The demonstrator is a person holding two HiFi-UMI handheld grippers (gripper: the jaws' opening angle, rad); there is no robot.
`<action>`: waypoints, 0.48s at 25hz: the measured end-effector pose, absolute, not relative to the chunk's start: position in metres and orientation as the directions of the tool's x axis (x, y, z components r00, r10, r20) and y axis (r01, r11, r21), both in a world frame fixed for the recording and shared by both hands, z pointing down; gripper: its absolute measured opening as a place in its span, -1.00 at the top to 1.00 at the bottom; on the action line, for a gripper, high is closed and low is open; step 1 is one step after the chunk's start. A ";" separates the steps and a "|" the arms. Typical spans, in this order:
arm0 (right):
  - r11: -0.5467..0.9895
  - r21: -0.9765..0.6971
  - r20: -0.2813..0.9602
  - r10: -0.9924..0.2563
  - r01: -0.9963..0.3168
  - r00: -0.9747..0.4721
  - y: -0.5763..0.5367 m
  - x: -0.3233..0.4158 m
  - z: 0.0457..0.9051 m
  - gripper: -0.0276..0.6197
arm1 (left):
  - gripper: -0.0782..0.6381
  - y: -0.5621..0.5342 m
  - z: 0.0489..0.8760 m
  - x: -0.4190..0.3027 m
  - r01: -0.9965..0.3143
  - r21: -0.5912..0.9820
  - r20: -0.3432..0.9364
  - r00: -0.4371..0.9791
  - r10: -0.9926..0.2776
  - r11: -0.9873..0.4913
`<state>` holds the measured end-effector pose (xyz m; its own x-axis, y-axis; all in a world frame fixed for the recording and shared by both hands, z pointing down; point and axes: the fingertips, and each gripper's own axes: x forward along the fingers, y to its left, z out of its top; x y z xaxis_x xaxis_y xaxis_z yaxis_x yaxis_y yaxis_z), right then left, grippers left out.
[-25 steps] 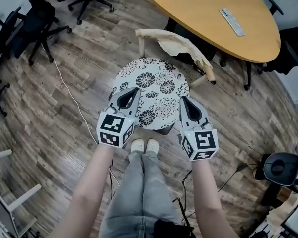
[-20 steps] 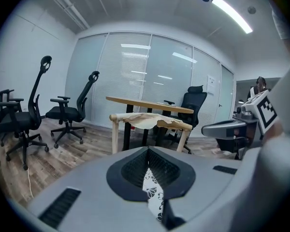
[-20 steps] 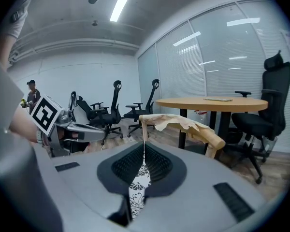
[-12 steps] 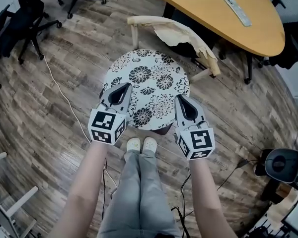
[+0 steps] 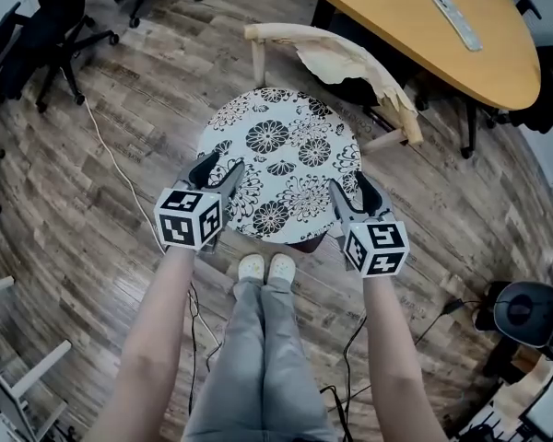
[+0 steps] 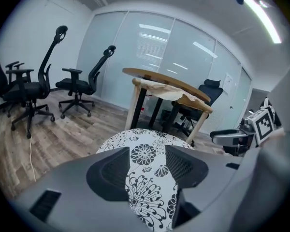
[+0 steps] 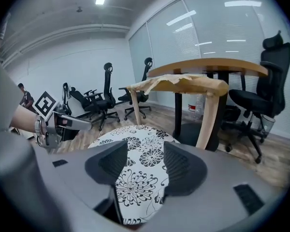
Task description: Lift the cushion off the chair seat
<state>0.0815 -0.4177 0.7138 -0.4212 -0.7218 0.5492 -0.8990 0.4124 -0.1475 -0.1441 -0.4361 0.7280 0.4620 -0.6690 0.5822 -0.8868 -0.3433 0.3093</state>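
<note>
A round white cushion (image 5: 281, 159) with black flowers lies on the seat of a wooden chair, whose pale curved backrest (image 5: 336, 53) stands behind it. My left gripper (image 5: 217, 173) is at the cushion's front left edge and my right gripper (image 5: 359, 194) at its front right edge. Both point forward and down, and both sets of jaws are opening. In the left gripper view the cushion (image 6: 137, 139) shows in the gap of the left gripper (image 6: 147, 161), with no pad pressing on it. The right gripper (image 7: 140, 164) frames the cushion (image 7: 135, 137) the same way.
An oval wooden table (image 5: 396, 17) with a remote (image 5: 456, 21) on it stands just behind the chair. Black office chairs (image 5: 55, 17) are at the far left. A white cable (image 5: 120, 173) runs over the wood floor. My shoes (image 5: 265, 267) are under the seat's front.
Both grippers have come down toward the cushion's front edge, one at each side. Their jaws were shut before and now stand apart.
</note>
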 end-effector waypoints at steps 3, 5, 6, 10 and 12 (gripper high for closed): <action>0.384 -0.190 0.566 -0.710 -0.904 -0.420 -0.422 0.088 0.739 0.12 | 0.03 -0.437 0.756 -0.160 -0.904 0.344 0.649 0.424 -0.631 -0.254; 0.356 -0.196 0.595 -0.697 -0.914 -0.400 -0.423 0.097 0.756 0.10 | 0.00 -0.436 0.772 -0.171 -0.915 0.353 0.689 0.395 -0.607 -0.196; 0.338 -0.195 0.614 -0.690 -0.921 -0.383 -0.424 0.103 0.764 0.10 | 0.00 -0.436 0.778 -0.177 -0.920 0.351 0.703 0.381 -0.601 -0.173; 0.262 -0.180 0.687 -0.656 -0.948 -0.311 -0.423 0.130 0.797 0.10 | 0.00 -0.440 0.801 -0.198 -0.933 0.338 0.736 0.342 -0.584 -0.120; 0.258 -0.160 0.717 -0.633 -0.953 -0.292 -0.424 0.139 0.810 0.10 | 0.00 -0.443 0.813 -0.208 -0.940 0.323 0.756 0.324 -0.568 -0.106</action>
<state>0.1392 -0.4239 0.8099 -0.2922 -0.6333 0.7166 -0.9527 0.2582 -0.1602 -0.2079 -0.4435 0.8135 0.3239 -0.5683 0.7564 -0.9404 -0.1055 0.3234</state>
